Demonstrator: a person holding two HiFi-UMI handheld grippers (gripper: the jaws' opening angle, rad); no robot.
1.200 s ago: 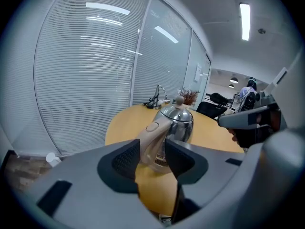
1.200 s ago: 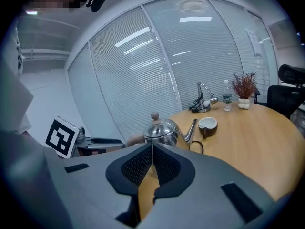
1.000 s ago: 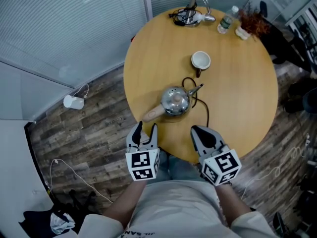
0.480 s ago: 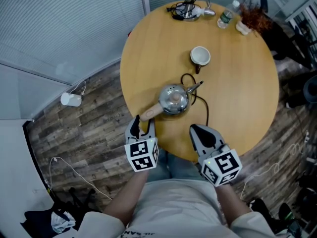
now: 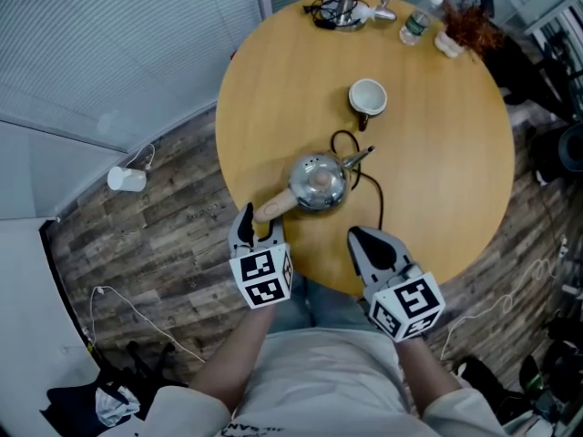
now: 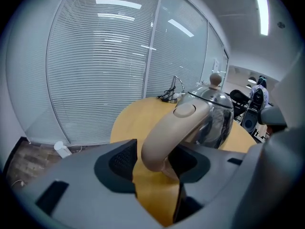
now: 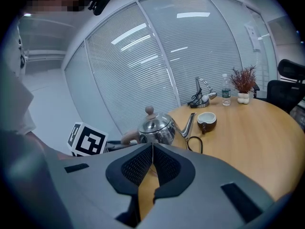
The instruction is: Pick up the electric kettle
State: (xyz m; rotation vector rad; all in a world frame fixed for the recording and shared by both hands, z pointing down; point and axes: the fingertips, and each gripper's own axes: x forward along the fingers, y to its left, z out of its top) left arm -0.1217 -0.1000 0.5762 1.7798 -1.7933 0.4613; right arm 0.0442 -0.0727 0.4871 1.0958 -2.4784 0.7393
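Observation:
The steel electric kettle (image 5: 318, 181) stands on the round wooden table (image 5: 437, 180) near its front edge, its beige handle (image 5: 271, 210) pointing at me and its black cord (image 5: 366, 188) looping to the right. My left gripper (image 5: 260, 229) is open, and the handle (image 6: 167, 132) lies between its jaws, close to the right pad (image 6: 190, 162). In the left gripper view the kettle body (image 6: 217, 116) rises just beyond the gripper (image 6: 155, 163). My right gripper (image 5: 375, 248) hovers over the table edge, right of the kettle (image 7: 155, 128). That gripper (image 7: 152, 156) is shut on nothing.
A white-lined brown cup (image 5: 368, 98) sits beyond the kettle. At the far rim are a lamp base with cables (image 5: 351, 9), a water bottle (image 5: 414, 27) and a small dried plant (image 5: 460, 33). A white object (image 5: 126, 179) and cables lie on the wooden floor to the left.
My left gripper has moved forward, and its open jaws now straddle the end of the kettle's handle. The right gripper has stayed almost still.

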